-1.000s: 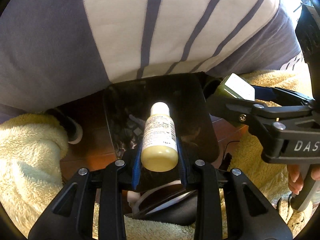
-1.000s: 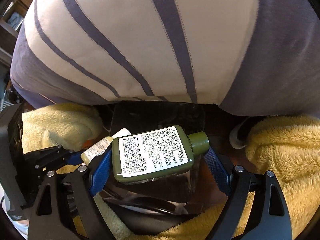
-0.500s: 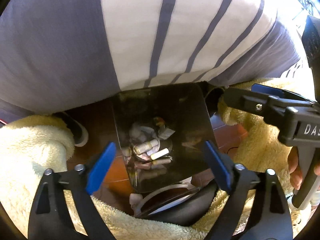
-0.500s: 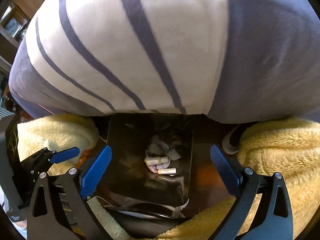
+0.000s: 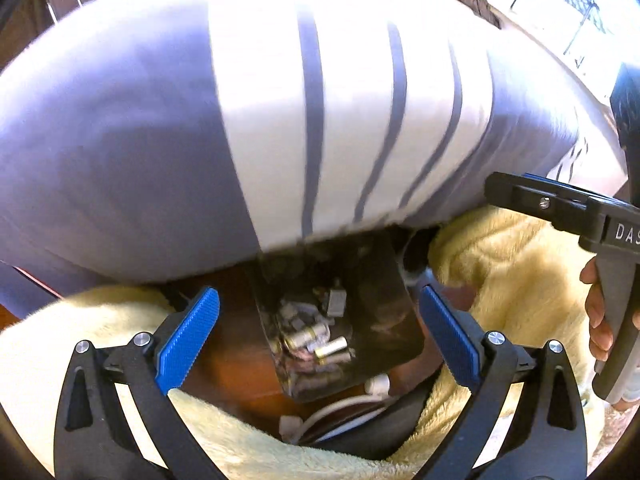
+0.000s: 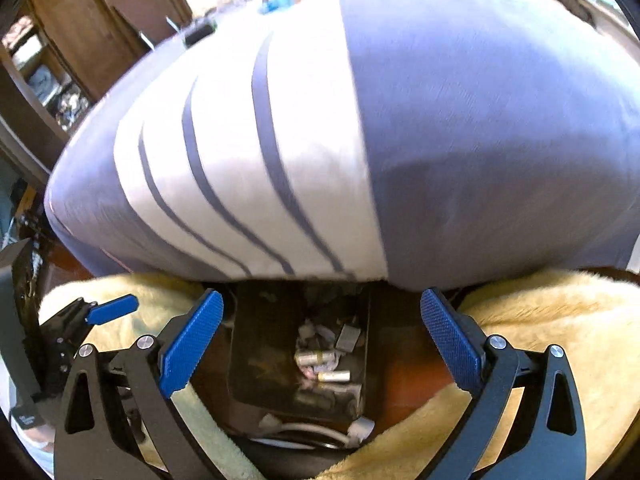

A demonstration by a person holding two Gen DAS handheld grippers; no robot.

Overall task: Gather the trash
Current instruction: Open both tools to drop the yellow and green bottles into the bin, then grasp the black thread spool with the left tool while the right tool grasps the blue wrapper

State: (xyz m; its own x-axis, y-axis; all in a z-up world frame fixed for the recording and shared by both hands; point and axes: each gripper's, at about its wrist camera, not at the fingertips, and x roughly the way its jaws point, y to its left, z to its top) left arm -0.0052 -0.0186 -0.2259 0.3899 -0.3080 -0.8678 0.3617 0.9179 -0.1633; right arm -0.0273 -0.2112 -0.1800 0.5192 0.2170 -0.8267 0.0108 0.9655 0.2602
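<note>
A large cushion [image 6: 360, 140] in grey-violet with a white panel crossed by dark stripes fills the frame from nine to three o'clock, lit hard from above – its top is washed out in the left wrist view. Fluffy pale-yellow blankets [image 6: 560, 320] lie at four and eight o'clock over a reddish-brown wooden floor [image 5: 236, 376]. At ten o'clock stand dark wooden shelves [image 6: 52, 80] (contents too blurred to name).

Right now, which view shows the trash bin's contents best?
The right wrist view: it looks almost straight down into the bin, so the small bottles lie clear between the open right gripper's fingers. The left wrist view shows the bin skewed, its near wall veiling part of the pile.
</note>
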